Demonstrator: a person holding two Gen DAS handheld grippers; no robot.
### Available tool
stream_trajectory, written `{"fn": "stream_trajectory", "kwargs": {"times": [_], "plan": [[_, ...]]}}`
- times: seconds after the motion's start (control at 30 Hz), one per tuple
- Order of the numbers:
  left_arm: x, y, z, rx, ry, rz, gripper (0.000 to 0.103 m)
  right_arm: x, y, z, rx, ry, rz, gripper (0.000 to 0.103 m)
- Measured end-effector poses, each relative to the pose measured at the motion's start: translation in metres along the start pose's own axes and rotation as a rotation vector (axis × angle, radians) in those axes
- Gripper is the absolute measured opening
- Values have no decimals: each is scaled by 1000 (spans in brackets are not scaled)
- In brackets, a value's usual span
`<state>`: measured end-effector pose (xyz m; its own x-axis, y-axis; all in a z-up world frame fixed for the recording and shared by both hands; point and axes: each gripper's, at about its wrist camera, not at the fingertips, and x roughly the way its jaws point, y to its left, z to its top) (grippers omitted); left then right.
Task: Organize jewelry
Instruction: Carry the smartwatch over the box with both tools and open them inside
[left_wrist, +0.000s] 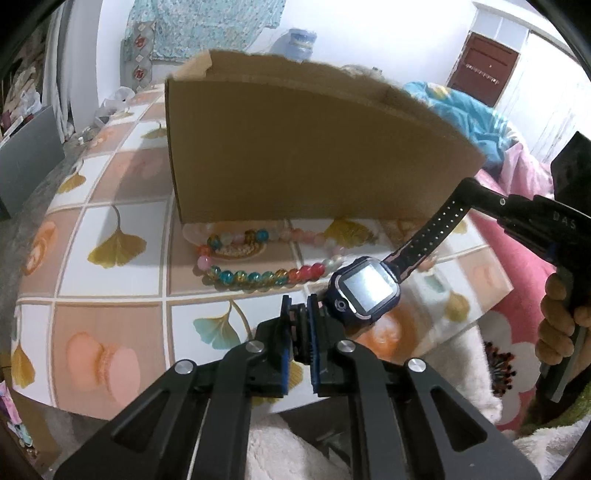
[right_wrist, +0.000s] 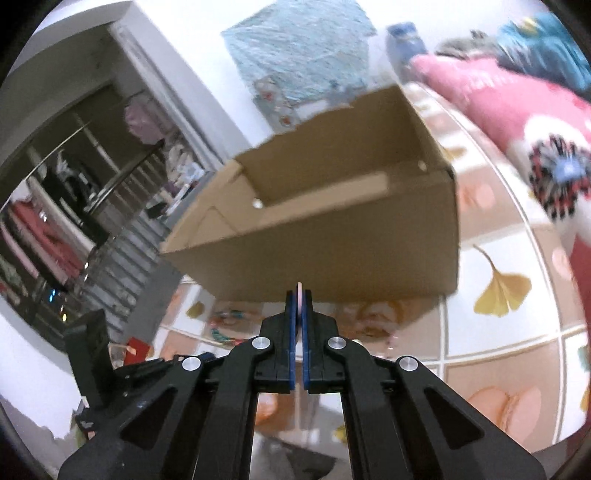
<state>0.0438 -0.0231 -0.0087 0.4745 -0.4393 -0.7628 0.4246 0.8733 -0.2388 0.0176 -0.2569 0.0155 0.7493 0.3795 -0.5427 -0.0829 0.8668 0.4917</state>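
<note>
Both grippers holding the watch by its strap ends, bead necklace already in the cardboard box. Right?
Not quite. The bead necklace is not in the cardboard box; it lies on the table in front of it, as the left wrist view shows. Both grippers do hold the watch by its strap.

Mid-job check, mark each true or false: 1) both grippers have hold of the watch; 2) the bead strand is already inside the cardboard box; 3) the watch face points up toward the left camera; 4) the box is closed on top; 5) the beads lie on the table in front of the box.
1) True. The left gripper is shut on the watch beside its case, and the right gripper pinches the strap end.
2) False. The bead strand lies on the table, outside the cardboard box.
3) True. Its pale screen faces the left camera.
4) False. The right wrist view shows the box open on top.
5) True. They lie beside its near wall.
</note>
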Motion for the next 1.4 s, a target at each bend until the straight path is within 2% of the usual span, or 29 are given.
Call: {"fn": "stream_trajectory", "kwargs": {"times": [0.17, 0.33, 0.4, 0.5, 0.57, 0.67, 0.77, 0.9, 1.0, 1.17, 1.3, 1.4], "plan": [[-48, -8, 26, 9, -71, -66, 7, -36, 39, 23, -100, -60, 26, 1], [-84, -13, 91, 66, -167, -80, 7, -56, 69, 78, -206, -144, 68, 1], [-81, -13, 123, 84, -165, -77, 7, -55, 71, 101, -229, -156, 74, 1], [-51, -8, 176, 75, -105, -104, 7, -30, 64, 142, -232, -130, 62, 1], [-14, -4, 210, 71, -17, -98, 7, -1, 47, 169, -193, -64, 55, 1], [38, -3, 242, 102, 103, -29, 7, 54, 19, 197, -97, 77, 7, 1], [77, -4, 259, 142, 176, 49, 6, 94, -5, 208, -33, 166, -20, 1], [109, 6, 263, 150, 226, 89, 6, 123, -17, 204, -44, 207, -82, 1], [122, 10, 267, 137, 245, 112, 6, 141, -23, 203, -73, 238, -138, 7], [116, 13, 268, 118, 218, 93, 8, 145, -35, 199, -88, 252, -180, 8], [98, 16, 268, 90, 179, 75, 21, 147, -35, 196, -87, 278, -166, 7], [76, 18, 263, 73, 134, 57, 30, 154, -41, 195, -21, 315, -104, 6]]}}
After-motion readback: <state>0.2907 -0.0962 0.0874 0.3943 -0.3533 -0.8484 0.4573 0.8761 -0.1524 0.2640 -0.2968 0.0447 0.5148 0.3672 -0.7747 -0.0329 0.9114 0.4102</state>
